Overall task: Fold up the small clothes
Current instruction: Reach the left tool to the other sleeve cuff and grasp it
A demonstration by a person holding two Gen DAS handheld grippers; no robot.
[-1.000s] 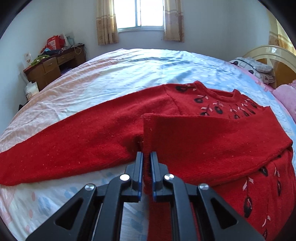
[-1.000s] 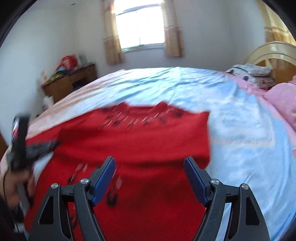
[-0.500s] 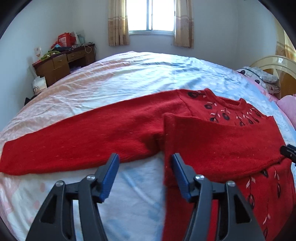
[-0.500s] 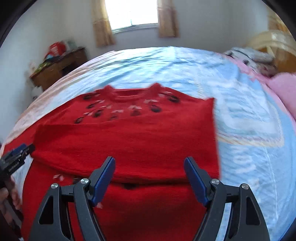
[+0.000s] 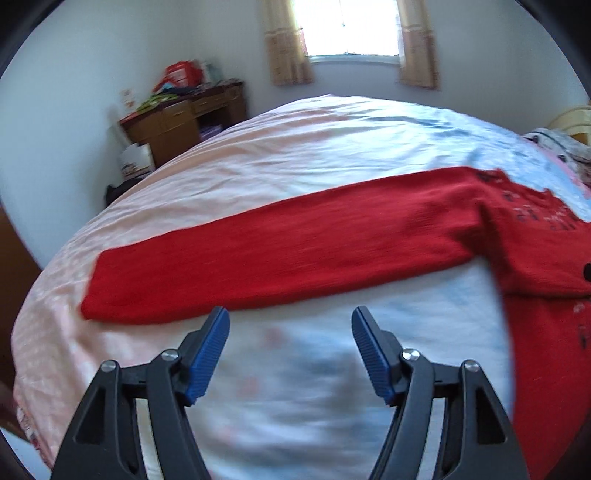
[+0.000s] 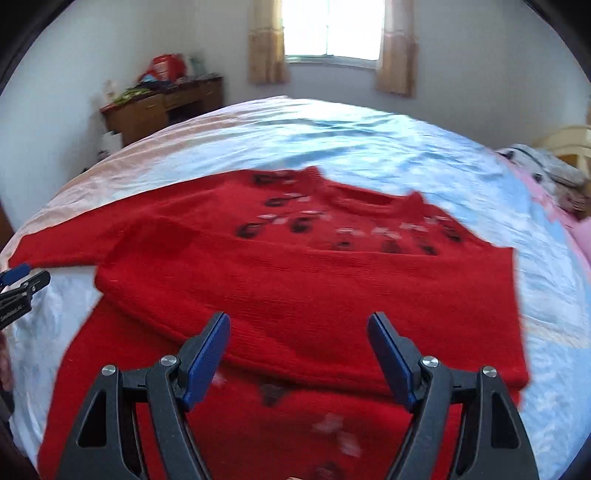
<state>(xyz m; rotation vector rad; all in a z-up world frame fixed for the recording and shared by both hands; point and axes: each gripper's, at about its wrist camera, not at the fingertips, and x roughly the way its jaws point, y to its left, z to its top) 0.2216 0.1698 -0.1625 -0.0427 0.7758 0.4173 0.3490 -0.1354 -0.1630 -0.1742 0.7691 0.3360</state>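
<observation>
A red knit sweater (image 6: 314, 288) with dark and white flower motifs lies flat on the bed. One sleeve is folded across its chest. The other sleeve (image 5: 258, 254) stretches out to the left on the sheet. My left gripper (image 5: 290, 325) is open and empty, just in front of that outstretched sleeve, near its cuff end. It also shows at the left edge of the right wrist view (image 6: 20, 282). My right gripper (image 6: 298, 332) is open and empty, over the folded sleeve at the sweater's middle.
The bed (image 5: 332, 147) has a pale pink and blue sheet. A wooden desk (image 5: 177, 118) with clutter stands by the far left wall. A window with curtains (image 6: 332, 33) is behind. Pillows and a headboard (image 6: 554, 166) are at the right.
My left gripper let go of the folded sleeve, opened and swung left toward the outstretched sleeve. My right gripper stayed open and shifted slightly over the sweater.
</observation>
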